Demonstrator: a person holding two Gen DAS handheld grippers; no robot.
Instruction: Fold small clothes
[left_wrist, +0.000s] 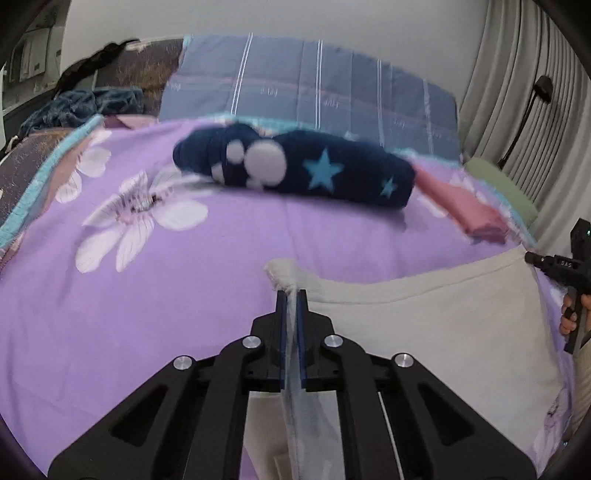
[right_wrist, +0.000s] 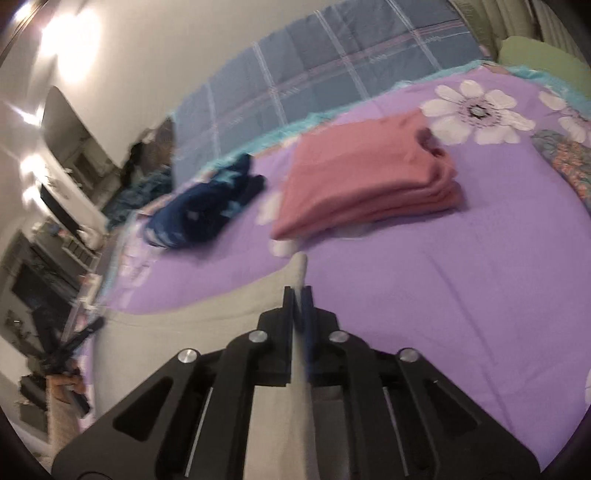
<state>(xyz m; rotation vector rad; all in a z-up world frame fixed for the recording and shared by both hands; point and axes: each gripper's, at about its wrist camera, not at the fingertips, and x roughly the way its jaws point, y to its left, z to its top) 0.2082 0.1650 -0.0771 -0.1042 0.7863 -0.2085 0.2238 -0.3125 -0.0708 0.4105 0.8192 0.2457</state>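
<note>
Bedroom, bed under a purple floral sheet

The purple sheet (left_wrist: 229, 266) with white flowers covers the bed, a blue plaid quilt (left_wrist: 314, 85) lies along its far edge against a plain pale wall (left_wrist: 295, 18). Grey curtains (left_wrist: 517, 92) hang on the right, a black lamp (left_wrist: 541, 90) in front of them. A green pillow (left_wrist: 498, 184) sits at the right corner. In the right wrist view, bright light patches glare on the wall (right_wrist: 74, 44), cluttered shelves (right_wrist: 55, 240) at left.
</note>
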